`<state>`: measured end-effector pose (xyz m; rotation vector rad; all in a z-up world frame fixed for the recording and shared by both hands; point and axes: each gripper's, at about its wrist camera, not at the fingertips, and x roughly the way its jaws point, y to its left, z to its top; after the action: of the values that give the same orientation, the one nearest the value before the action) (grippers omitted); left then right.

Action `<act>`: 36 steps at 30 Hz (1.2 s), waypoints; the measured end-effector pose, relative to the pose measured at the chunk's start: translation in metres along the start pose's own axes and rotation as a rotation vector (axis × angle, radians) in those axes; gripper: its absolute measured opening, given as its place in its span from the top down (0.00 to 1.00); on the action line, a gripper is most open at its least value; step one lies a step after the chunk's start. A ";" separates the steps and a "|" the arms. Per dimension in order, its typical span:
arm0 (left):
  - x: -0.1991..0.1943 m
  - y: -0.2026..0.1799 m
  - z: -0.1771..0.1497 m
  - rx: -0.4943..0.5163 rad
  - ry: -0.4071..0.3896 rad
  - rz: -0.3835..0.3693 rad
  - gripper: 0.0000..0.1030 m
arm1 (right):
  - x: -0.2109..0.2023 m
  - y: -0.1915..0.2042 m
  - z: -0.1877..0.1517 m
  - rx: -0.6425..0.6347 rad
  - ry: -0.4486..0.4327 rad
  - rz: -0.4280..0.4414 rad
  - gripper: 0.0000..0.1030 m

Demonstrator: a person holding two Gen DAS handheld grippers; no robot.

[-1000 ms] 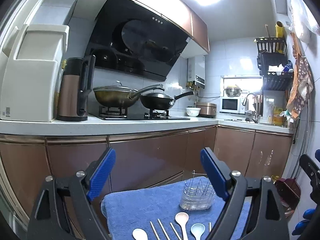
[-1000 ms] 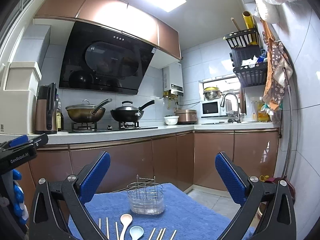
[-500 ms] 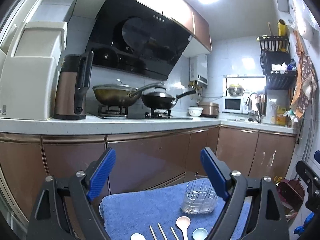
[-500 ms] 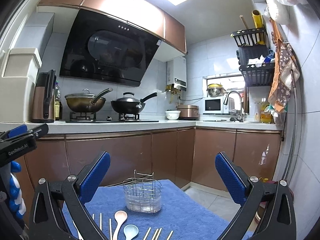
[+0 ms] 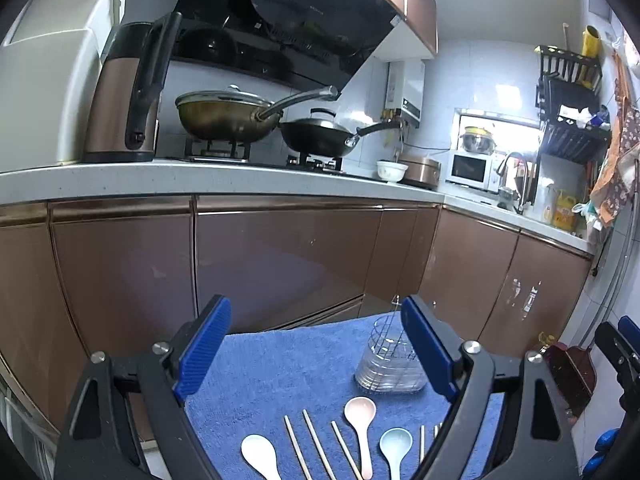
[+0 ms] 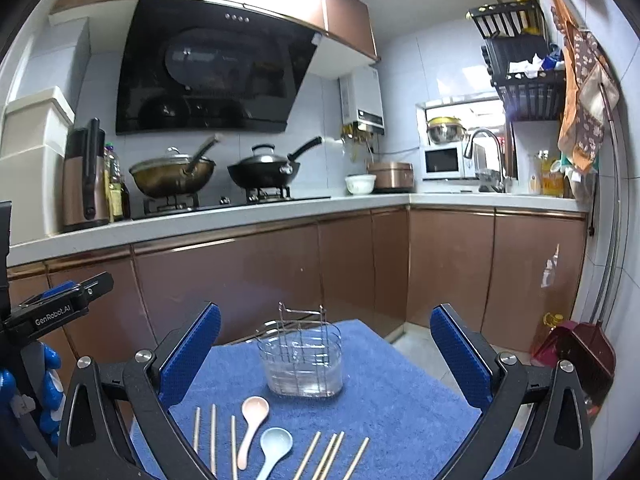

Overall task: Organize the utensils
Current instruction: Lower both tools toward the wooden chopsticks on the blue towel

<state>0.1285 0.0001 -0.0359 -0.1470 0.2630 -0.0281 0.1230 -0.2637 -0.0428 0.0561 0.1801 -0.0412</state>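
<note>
Both hand-held grippers, left gripper (image 5: 316, 348) and right gripper (image 6: 326, 354), hover wide apart and empty above a blue towel (image 6: 400, 392). Pastel plastic spoons (image 6: 250, 420) and wooden chopsticks (image 6: 332, 454) lie just before the empty clear wire-framed holder (image 6: 302, 360). Nothing looks sorted yet; next probably comes lowering onto one utensil.

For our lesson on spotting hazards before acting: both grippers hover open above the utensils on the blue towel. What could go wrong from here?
1. The clear holder looks light and stands on a soft blue towel; a spoon pushed in hard might tip it.
2. The chopsticks lie close together, so the right hand-held gripper may pinch several.
3. The pink spoon and blue spoon nearly touch; the left hand-held gripper could nudge one.
</note>
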 end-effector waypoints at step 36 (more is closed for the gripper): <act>0.169 0.003 -0.100 -0.120 0.756 -0.214 0.20 | 0.111 -0.057 -0.081 0.182 0.528 0.073 0.28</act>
<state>0.2651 -0.0193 -0.1755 -0.2812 1.0038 -0.2841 0.2150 -0.3202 -0.1458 0.2561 0.7019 0.0314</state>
